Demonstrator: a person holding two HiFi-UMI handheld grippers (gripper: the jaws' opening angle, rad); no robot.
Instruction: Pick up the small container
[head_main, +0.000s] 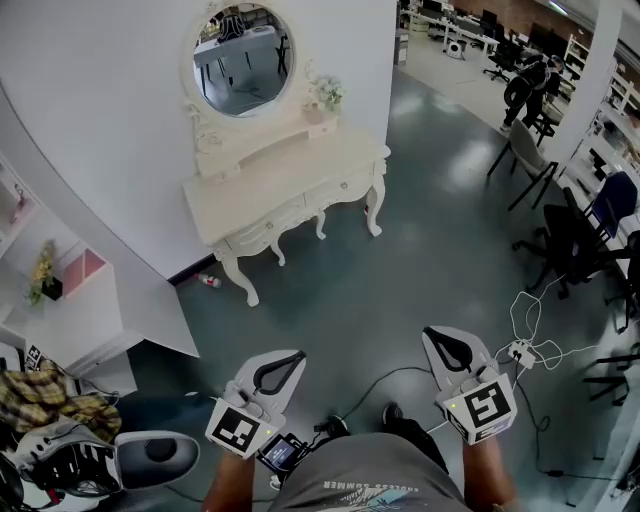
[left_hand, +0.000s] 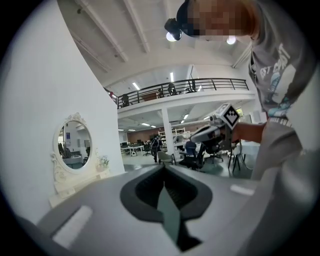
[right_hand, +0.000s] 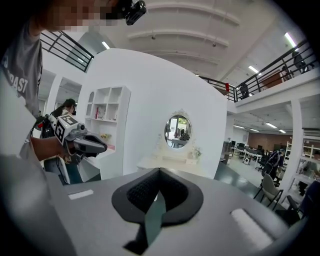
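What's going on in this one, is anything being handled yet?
Nothing is being handled yet. A person stands on the open floor facing a white dressing table with an oval mirror, well short of it. The left gripper and the right gripper are held out low in front, each with its jaws together and nothing between them. The small container cannot be made out for certain from here.
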